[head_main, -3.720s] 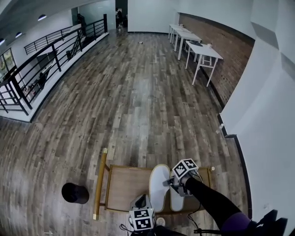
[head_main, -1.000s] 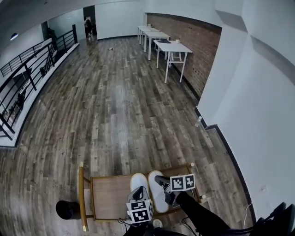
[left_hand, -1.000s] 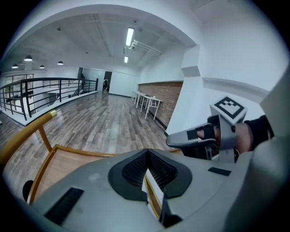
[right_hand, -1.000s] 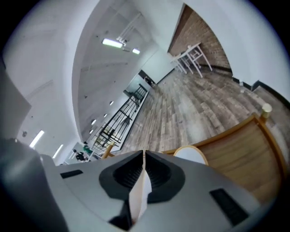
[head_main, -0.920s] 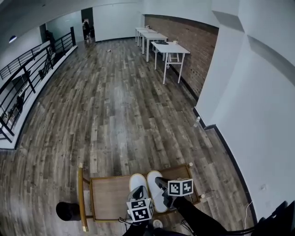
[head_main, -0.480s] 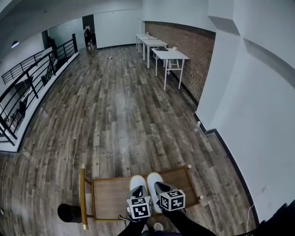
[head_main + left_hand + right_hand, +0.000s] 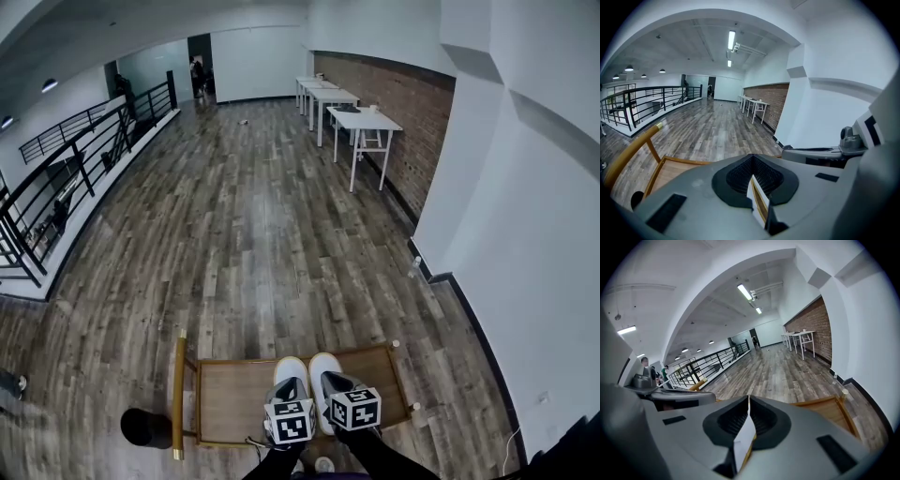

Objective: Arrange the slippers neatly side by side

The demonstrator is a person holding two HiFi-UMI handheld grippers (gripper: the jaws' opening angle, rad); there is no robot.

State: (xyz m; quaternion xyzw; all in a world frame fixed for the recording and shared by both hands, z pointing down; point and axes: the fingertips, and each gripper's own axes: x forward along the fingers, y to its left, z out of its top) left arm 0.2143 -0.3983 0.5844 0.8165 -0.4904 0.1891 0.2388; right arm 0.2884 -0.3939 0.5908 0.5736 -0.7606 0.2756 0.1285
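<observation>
No legible text, brand, number or sign is found in any view. The left cube (image 7: pixel 289 421) on the left gripper (image 7: pixel 285 392) and the right cube (image 7: pixel 354 409) on the right gripper (image 7: pixel 330 382) bear only black-and-white square marker patterns, no lettering.

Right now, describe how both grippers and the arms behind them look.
Left gripper and right gripper match: smooth grey shells, black ribbed pads, each carrying a white cube with black square markers. Dark sleeves cover both arms.
</observation>
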